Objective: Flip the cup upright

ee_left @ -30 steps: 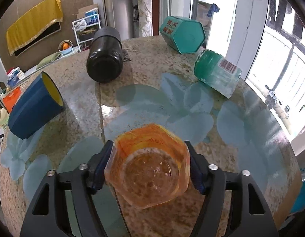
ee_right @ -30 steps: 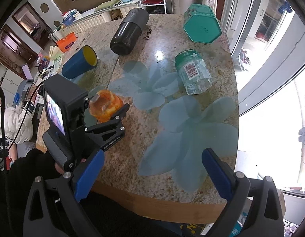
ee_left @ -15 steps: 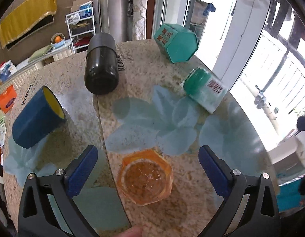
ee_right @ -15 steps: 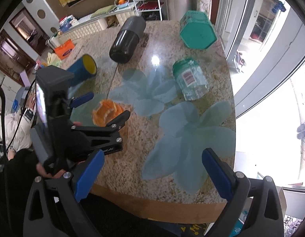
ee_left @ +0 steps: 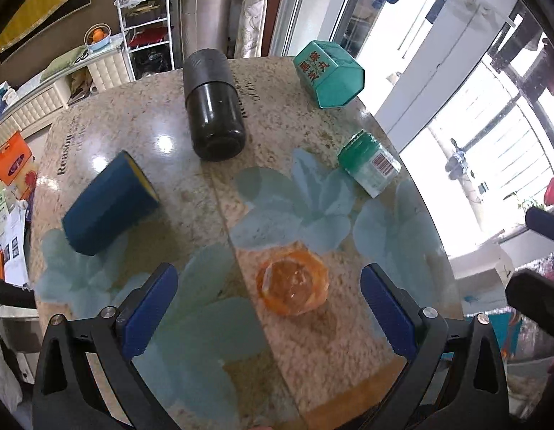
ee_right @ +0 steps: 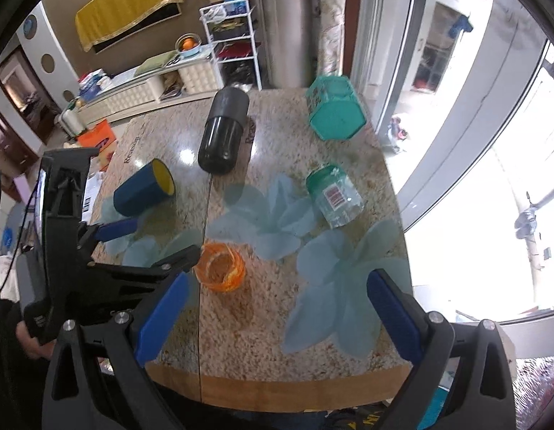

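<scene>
A clear orange cup (ee_left: 292, 286) stands upright on the stone table (ee_left: 162, 118), mouth up; it also shows in the right wrist view (ee_right: 219, 267). My left gripper (ee_left: 270, 317) is open and empty, held above and just short of the cup; from the right wrist view it (ee_right: 148, 240) sits to the cup's left. My right gripper (ee_right: 275, 322) is open and empty above the table's near edge. A blue cup with a yellow inside (ee_left: 110, 202) lies on its side at the left, also in the right wrist view (ee_right: 144, 188).
A black jar (ee_left: 214, 107) lies on its side at the back. A teal hexagonal tin (ee_left: 329, 73) lies far right. A clear jar with a green lid (ee_left: 370, 165) lies on its side at the right. A window runs along the right.
My left gripper opened, let go of the orange cup and pulled up and back. The cup now stands alone on the table. My right gripper lifted and tilted toward the room.
</scene>
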The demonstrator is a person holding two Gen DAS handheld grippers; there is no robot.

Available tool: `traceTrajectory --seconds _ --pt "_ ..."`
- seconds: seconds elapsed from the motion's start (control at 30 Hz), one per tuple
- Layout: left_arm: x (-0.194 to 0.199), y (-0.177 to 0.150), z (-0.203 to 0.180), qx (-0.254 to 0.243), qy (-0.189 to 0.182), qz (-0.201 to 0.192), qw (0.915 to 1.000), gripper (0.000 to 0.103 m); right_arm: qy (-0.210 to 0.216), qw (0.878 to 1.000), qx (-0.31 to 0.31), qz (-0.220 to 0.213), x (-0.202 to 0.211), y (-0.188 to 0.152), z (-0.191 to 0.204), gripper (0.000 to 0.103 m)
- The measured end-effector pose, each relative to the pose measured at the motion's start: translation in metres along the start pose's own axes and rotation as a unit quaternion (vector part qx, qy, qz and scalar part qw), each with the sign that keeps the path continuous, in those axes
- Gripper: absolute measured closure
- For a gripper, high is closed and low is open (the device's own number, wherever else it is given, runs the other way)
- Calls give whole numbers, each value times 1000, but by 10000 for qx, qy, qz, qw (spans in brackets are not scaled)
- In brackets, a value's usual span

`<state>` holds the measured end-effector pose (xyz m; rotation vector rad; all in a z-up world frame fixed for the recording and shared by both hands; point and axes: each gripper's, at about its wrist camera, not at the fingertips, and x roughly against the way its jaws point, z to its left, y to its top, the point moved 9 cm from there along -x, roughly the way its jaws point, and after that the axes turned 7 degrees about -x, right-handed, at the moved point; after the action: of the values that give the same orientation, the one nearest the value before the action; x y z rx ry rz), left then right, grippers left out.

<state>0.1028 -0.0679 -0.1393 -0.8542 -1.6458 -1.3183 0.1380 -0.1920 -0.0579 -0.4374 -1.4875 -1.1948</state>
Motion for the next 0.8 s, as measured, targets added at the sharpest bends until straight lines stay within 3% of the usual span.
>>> traceTrajectory --seconds 0.33,0.6,0.8 --pt "38 -19 16 -350 -52 164 9992 0 -546 9980 -315 -57 4 -12 15 0" --pt "74 -20 24 -391 -406 -86 9984 0 -659 9962 -524 -238 13 -27 28 0" --pt "78 -21 26 -490 -381 -123 9980 0 -710 9948 -633 -351 16 -28 30 0"
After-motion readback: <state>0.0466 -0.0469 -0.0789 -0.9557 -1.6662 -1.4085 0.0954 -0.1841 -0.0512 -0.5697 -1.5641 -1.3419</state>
